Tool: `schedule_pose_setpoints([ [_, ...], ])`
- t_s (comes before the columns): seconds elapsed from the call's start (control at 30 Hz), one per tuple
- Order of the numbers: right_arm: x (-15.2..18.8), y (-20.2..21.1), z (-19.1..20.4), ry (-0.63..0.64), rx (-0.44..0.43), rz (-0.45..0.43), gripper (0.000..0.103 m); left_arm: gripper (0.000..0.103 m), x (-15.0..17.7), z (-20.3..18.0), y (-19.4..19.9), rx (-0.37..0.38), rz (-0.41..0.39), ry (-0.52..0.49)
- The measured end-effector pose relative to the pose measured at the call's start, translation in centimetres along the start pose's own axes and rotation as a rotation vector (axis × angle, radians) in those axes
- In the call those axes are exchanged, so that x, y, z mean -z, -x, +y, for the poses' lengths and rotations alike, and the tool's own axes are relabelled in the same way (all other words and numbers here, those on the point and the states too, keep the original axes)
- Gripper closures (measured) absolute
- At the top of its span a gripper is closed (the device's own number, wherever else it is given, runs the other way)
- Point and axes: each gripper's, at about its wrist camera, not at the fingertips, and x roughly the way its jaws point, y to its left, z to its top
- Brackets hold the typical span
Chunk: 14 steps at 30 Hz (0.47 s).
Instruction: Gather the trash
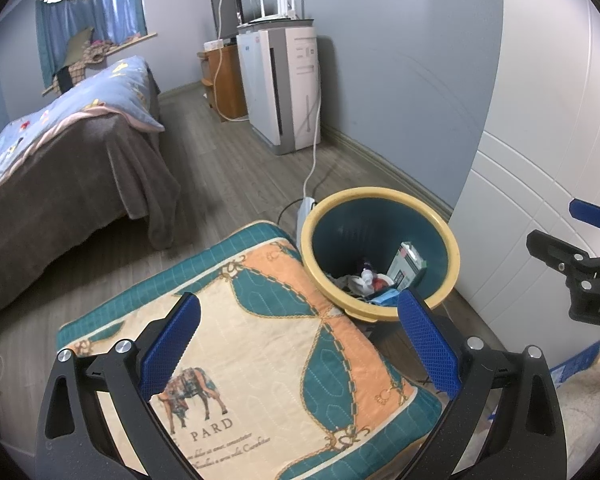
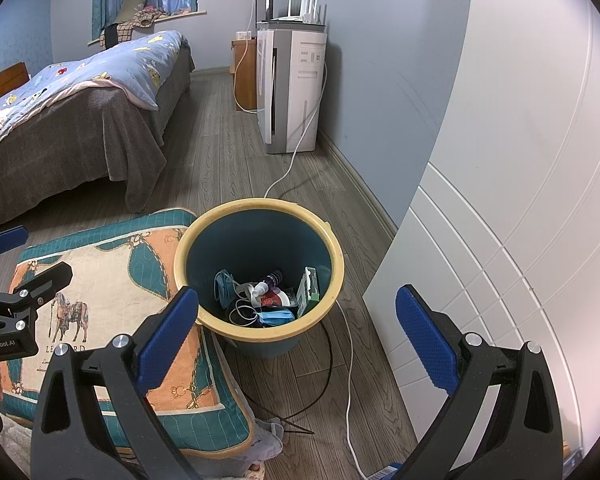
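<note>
Hovering spread-jawed and empty, the left gripper (image 1: 298, 344) and right gripper (image 2: 296, 338) faced the yellow-rimmed trash bin (image 2: 336, 280), apparently between pickups, so the next move meant finding more loose trash.

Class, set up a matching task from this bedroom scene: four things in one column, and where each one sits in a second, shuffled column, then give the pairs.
Things:
1. green and white carton
2. white router with antennas
3. blue patterned quilt
4. teal and orange quilted cushion

Places:
A. on the bed
B. beside the bin, touching its rim
C. inside the yellow-rimmed teal bin
D. on top of the white air purifier

Pairs: 1-C, 2-D, 3-A, 4-B
</note>
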Motion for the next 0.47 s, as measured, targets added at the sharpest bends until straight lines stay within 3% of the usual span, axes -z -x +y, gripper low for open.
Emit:
schedule_pose_setpoints([
  [0.47,0.4,-0.5,0.2,0.010,0.018,0.015,0.006,0.005,0.0,1.2,-0.6,-0.028,0.044,0.030],
])
